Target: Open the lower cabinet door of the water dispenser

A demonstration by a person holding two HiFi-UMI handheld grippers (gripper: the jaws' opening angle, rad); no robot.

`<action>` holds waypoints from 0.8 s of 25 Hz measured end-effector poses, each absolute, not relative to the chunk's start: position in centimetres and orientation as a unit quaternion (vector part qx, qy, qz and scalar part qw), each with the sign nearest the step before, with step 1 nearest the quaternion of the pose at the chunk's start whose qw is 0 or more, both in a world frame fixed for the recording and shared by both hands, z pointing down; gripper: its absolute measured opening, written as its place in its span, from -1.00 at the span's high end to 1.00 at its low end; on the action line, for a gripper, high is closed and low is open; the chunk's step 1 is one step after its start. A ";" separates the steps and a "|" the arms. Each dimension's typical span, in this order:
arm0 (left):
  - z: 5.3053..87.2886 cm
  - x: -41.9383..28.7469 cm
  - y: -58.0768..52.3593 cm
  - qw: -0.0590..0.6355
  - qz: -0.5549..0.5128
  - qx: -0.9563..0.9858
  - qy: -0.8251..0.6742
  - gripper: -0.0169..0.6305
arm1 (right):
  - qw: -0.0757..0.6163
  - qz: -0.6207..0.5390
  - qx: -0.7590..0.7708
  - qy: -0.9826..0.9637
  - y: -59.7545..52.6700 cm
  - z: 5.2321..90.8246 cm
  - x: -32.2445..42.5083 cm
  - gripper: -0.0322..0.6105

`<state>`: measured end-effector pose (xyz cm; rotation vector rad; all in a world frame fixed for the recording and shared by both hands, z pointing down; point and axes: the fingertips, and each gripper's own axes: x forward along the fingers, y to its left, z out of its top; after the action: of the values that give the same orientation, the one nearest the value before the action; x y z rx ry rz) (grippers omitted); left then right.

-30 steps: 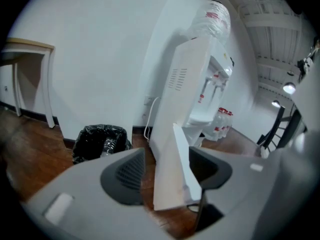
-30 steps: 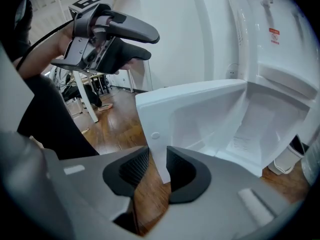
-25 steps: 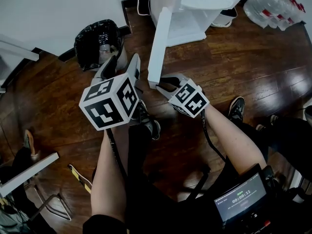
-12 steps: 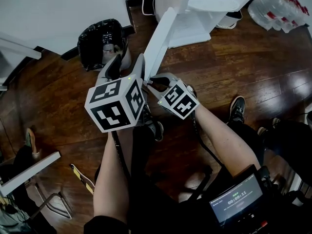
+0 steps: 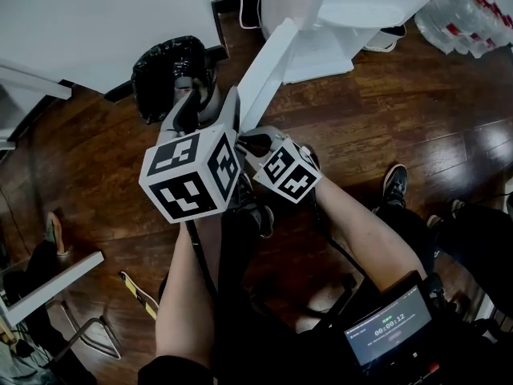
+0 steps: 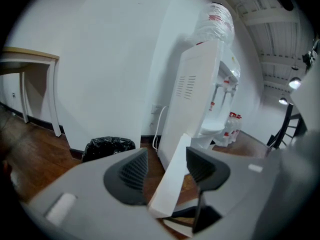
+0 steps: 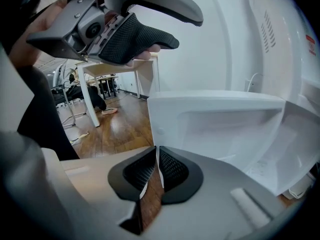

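1 lower cabinet door [image 5: 268, 62] stands swung out from the water dispenser [image 6: 200, 84], the left gripper [image 6: 167, 173] spread astride its edge, the right gripper [image 7: 156, 166] pressed together by its corner.

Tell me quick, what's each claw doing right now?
Left claw: open, cabinet door edge standing between its jaws, not clamped.
Right claw: closed, nothing clearly held.

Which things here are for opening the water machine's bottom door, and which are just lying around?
For the job: water dispenser, its lower cabinet door (already swung open), left gripper, right gripper.

Just lying about: black bin, water bottles, table, small screen.
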<state>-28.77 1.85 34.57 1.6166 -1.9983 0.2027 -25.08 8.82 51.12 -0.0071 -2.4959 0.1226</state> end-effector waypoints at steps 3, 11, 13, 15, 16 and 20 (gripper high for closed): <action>33.9 -30.2 2.0 0.263 0.068 0.586 -0.764 0.16 | 0.313 0.049 -0.001 -0.948 8.7 51.1 -25.8 0.82; 33.1 -31.1 2.2 0.253 0.046 0.572 -0.779 0.22 | 0.304 0.078 0.042 -0.948 8.2 51.0 -27.8 0.82; 33.0 -30.7 2.1 0.250 0.049 0.576 -0.777 0.24 | 0.306 0.081 0.040 -0.948 8.2 51.0 -28.1 0.82; 33.0 -30.2 1.8 0.248 0.052 0.581 -0.774 0.24 | 0.311 0.081 0.035 -0.946 8.2 51.1 -28.3 0.83; 32.9 -30.0 1.6 0.246 0.053 0.583 -0.773 0.24 | 0.314 0.079 0.032 -0.946 8.3 51.1 -28.3 0.83; 32.1 -29.1 1.0 0.239 0.045 0.590 -0.770 0.27 | 0.334 0.027 0.049 -0.941 7.2 50.5 -26.6 0.86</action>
<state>-29.14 1.03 32.08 1.6163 -2.1075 0.1245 -26.62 7.24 50.51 0.1269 -2.4571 0.0702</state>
